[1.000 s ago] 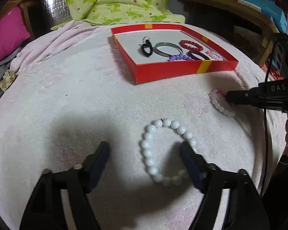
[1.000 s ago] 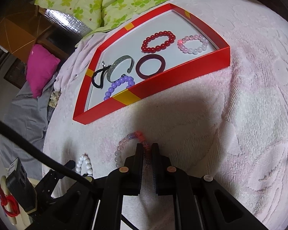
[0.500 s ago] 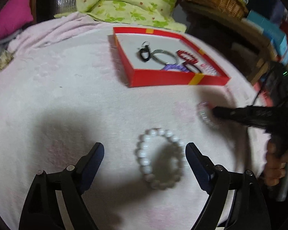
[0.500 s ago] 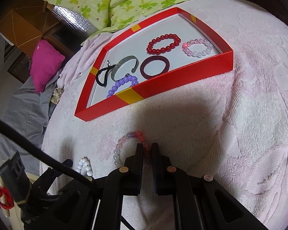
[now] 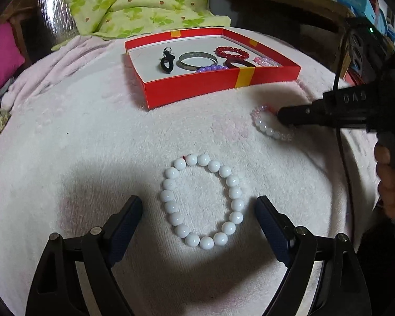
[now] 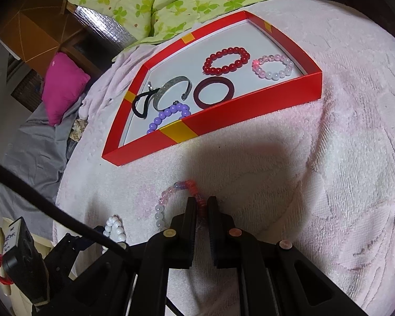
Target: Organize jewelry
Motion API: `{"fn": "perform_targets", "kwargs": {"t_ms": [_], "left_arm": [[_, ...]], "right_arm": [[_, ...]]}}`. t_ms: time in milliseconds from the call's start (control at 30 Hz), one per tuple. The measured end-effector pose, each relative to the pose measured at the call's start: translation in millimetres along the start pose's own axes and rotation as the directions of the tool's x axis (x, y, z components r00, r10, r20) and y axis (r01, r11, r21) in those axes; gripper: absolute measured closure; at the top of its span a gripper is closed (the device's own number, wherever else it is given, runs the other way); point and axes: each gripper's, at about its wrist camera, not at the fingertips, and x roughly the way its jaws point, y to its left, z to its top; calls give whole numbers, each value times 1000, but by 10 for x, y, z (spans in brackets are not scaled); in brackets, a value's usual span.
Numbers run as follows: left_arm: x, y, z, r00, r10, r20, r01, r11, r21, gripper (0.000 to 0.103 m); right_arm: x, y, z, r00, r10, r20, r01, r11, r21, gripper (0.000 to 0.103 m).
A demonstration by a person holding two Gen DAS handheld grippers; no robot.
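Note:
A white bead bracelet [image 5: 171, 206] lies flat on the pale pink towel, between the fingers of my left gripper [image 5: 197, 202]. Its jaws are opening, and neither pad touches the beads. Further right, my right gripper [image 5: 280, 113] is shut on a pink and clear bead bracelet [image 5: 266, 129] resting on the towel. The right wrist view shows a red section of that bracelet [image 6: 168, 197] pinched between the right gripper's [image 6: 201, 202] pads. The red box [image 5: 192, 89] stands beyond, holding several bracelets and a black hair tie.
In the red box [image 6: 223, 129] lie a red bead bracelet [image 6: 225, 60], a pink bead bracelet [image 6: 273, 67], a dark red ring [image 6: 213, 92], a silver cuff [image 6: 171, 89] and a purple bead bracelet [image 6: 166, 117]. Green bedding [image 5: 134, 2] lies behind. A hand [image 5: 389, 184] grips the right tool.
The left gripper's jaws have spread wider, and its right finger has come off the white bracelet, which now lies free between them. The right gripper stays shut on the pink bracelet.

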Motion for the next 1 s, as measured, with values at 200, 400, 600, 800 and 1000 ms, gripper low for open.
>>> {"fn": "perform_targets", "kwargs": {"t_ms": [200, 400, 600, 800, 1000], "left_arm": [[-16, 29, -10, 1000, 0, -6, 0, 1000, -28, 9], [-17, 32, 17, 1000, 1, -29, -2, 999, -45, 8], [-57, 82, 54, 1000, 8, 4, -8, 997, -79, 38], [-91, 93, 89, 1000, -10, 25, 12, 997, -71, 83], [-167, 69, 136, 998, -34, 60, 38, 997, -64, 84]], "right_arm": [[-3, -11, 4, 1000, 9, -1, -9, 1000, 10, 91], [-7, -16, 5, 1000, 8, -2, -8, 1000, 9, 91], [0, 25, 9, 1000, -10, -1, 10, 1000, -6, 92], [-24, 97, 19, 999, -33, 3, 33, 999, -28, 93], [-58, 212, 24, 1000, -1, 18, 2, 999, -48, 94]]}}
